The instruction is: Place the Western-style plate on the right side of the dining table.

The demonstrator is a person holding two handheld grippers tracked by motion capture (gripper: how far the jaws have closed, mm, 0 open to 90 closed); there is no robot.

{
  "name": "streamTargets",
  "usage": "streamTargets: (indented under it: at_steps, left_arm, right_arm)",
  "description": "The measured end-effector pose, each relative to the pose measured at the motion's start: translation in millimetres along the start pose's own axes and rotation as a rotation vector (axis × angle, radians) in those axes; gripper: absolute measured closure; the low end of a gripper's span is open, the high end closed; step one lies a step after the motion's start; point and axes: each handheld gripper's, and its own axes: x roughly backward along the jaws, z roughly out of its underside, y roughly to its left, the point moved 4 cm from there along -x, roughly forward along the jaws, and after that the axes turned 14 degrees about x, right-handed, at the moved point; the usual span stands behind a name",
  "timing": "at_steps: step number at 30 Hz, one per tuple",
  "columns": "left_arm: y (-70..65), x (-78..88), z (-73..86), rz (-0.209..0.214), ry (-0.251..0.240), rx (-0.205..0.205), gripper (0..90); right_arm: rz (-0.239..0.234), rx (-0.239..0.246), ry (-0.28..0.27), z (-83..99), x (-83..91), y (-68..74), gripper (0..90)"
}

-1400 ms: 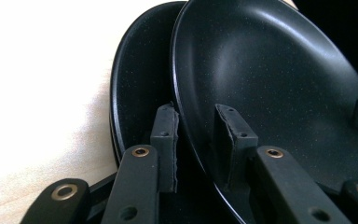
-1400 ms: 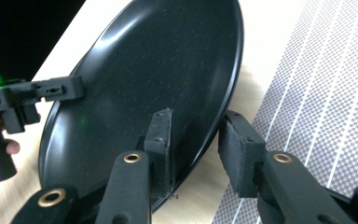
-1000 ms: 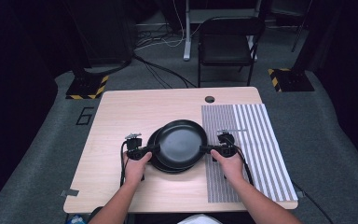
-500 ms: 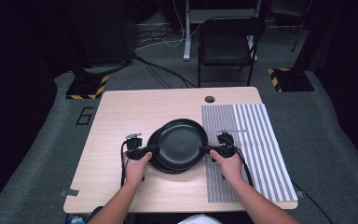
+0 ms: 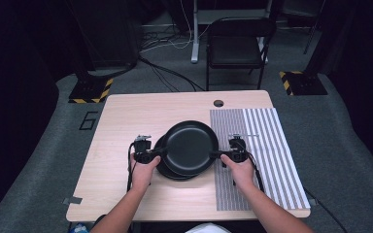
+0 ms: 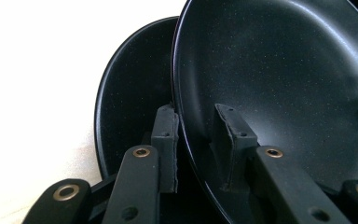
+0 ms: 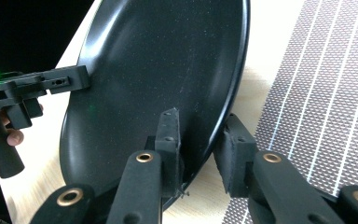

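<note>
Two black plates lie stacked on the wooden table. The upper plate [image 5: 189, 145] sits shifted right of the lower plate [image 5: 161, 169]. My left gripper [image 5: 161, 153] is shut on the upper plate's left rim. In the left gripper view its jaws [image 6: 196, 112] straddle that rim, with the upper plate [image 6: 284, 70] above the lower plate [image 6: 130, 84]. My right gripper [image 5: 214, 155] has just been closing on the right rim. In the right gripper view its pads [image 7: 201, 116] pinch the upper plate [image 7: 158, 56], and the left gripper [image 7: 81, 77] shows across it.
A grey striped mat [image 5: 267, 145] covers the table's right part, under my right hand. A round cable hole [image 5: 218, 103] sits near the far edge. Beyond the table stand a black chair [image 5: 237, 43] and stands with hazard-striped bases [image 5: 90, 90].
</note>
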Motion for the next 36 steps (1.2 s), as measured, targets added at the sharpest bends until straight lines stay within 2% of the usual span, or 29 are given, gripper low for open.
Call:
streamTargets:
  at_steps: [5,17,27,36]
  left_arm:
    - [0.2,1.6,-1.0,-0.007,0.000,-0.010,71.0]
    - [-10.3,9.9,-11.9,-0.012,-0.047,-0.029,71.2]
    - [-16.1,10.1,-13.1,-0.025,-0.038,-0.043,70.6]
    - [-20.3,11.0,-13.5,-0.011,-0.037,-0.046,70.7]
  right_arm:
    - [-0.014,-0.011,-0.012,-1.5,2.0,0.2,75.0]
    - [-0.029,-0.016,-0.040,-14.0,9.0,4.0,77.3]
    - [-0.028,-0.013,-0.044,-15.7,15.3,4.5,77.7]
    - [-0.027,-0.011,-0.048,-15.3,20.5,4.7,77.4]
